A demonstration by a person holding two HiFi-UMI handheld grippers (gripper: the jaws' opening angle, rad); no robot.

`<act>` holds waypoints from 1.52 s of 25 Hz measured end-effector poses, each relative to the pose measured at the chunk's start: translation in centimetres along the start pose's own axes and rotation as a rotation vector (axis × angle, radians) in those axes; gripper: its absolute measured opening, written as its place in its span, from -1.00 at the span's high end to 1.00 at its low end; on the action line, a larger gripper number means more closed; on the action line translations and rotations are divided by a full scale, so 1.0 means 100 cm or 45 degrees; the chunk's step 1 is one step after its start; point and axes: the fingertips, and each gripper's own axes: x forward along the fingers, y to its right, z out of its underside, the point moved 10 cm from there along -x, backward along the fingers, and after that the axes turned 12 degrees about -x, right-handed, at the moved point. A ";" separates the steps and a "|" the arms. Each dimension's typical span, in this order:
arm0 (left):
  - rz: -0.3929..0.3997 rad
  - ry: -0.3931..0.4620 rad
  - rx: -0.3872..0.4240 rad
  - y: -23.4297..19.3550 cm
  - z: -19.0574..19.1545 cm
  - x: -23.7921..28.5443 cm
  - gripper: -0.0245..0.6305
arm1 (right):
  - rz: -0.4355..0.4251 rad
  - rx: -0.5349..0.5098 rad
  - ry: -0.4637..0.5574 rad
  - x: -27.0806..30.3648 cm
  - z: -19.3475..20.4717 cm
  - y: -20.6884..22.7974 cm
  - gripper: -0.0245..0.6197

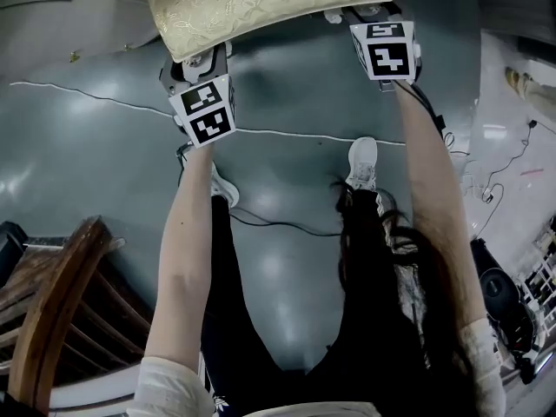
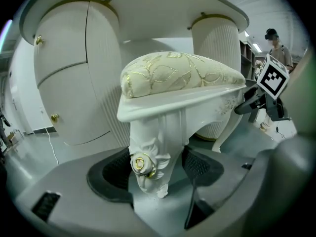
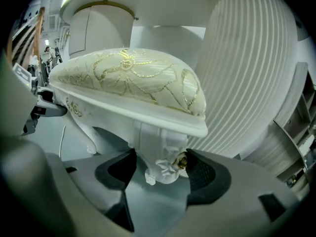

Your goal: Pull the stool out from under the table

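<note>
Stool (image 2: 182, 75) stands on the floor (image 1: 87, 163) in the gap between the desk's (image 2: 148, 14) two fluted pedestals, with its gold-patterned cushion under the overhanging desk top. Its near edge faces the person.

The left gripper (image 2: 158, 169) has its jaws clenched on the near-left leg (image 2: 153, 147), the pads pressing either side just by the carved rose. The right gripper (image 3: 160, 169) grasps the near-right leg (image 3: 165, 154) the same way, low under the seat rim. In the head view both arms reach forward to the near corners of the seat, and the person's feet are planted just behind.

By my reading the hold is done and the pull is at an early stage: the gripper views show the desk top above the cushion and the pedestals close on both sides. What is left is to draw the stool straight toward the person until the seat is clear of the desk.
</note>
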 end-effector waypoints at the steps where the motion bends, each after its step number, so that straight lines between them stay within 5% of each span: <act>1: 0.007 -0.003 0.004 -0.001 0.000 0.000 -0.09 | 0.007 0.010 -0.005 -0.002 0.001 -0.002 -0.04; 30: 0.087 -0.199 0.141 -0.014 -0.018 0.001 -0.08 | -0.011 0.163 -0.128 -0.022 0.017 -0.025 -0.04; 38: 0.120 -0.246 0.155 -0.015 0.011 0.009 -0.08 | 0.002 0.166 -0.170 -0.018 0.041 -0.043 -0.04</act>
